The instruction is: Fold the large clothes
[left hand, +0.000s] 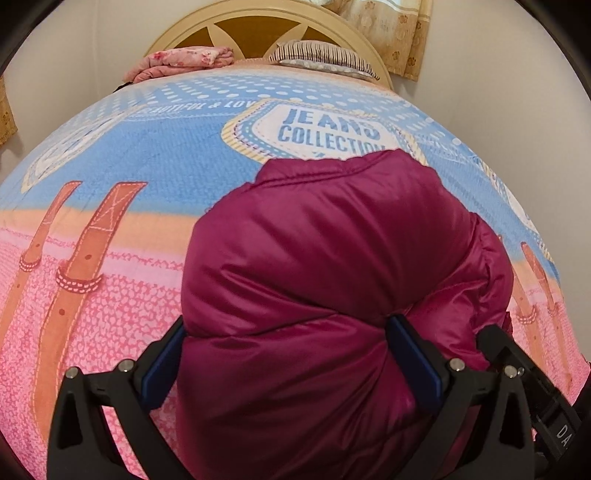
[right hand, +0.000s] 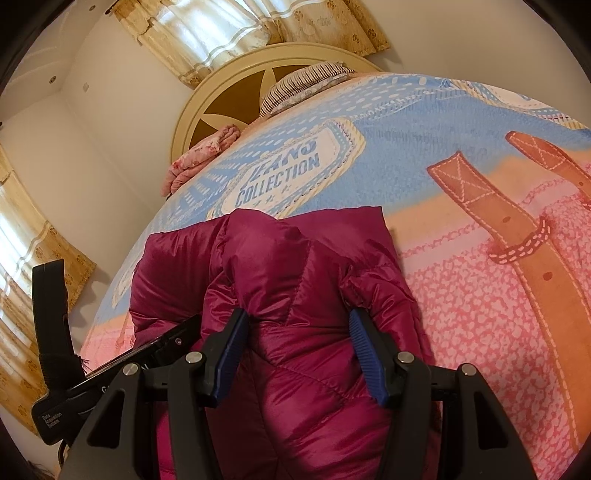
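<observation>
Bedspread, jacket between fingers (both pairs)

Home bedroom. Bed with printed blue/pink "JEANS COLLECTION" bedspread, round cream headboard against plain wall. Striped pillow and folded pink floral blanket at head end. Yellow floral curtains over lit windows, more curtain on side wall.
</observation>
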Motion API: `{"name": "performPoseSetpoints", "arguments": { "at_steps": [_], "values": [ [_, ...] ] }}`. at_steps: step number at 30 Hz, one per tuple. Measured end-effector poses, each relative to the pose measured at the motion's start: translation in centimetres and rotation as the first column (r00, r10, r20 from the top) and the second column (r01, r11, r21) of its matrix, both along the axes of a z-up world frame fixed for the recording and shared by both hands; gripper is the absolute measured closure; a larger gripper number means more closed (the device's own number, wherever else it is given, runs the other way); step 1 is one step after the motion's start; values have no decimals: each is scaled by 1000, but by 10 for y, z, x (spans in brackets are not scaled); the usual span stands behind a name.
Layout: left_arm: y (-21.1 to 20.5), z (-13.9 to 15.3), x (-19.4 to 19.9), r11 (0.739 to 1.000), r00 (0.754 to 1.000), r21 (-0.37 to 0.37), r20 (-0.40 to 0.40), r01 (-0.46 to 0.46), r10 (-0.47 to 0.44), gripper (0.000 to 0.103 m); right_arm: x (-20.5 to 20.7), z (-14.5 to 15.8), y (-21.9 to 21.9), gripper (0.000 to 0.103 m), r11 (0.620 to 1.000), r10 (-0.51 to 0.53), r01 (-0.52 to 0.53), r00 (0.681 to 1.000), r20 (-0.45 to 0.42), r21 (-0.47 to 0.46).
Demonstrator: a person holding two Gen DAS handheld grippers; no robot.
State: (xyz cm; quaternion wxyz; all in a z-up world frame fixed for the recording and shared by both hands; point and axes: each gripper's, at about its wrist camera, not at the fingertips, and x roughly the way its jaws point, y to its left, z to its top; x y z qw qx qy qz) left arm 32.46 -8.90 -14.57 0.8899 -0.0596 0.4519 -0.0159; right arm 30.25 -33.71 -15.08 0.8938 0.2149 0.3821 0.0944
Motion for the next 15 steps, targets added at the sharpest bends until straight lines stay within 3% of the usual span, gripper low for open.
{"name": "performPoseSetpoints", "arguments": {
  "at_steps": [15],
  "values": [
    [-4,-4,8,1000,999,12,-38,8,-7,0,3,-3,6,45,999,7,-8,999,-31,-33]
  ]
}}
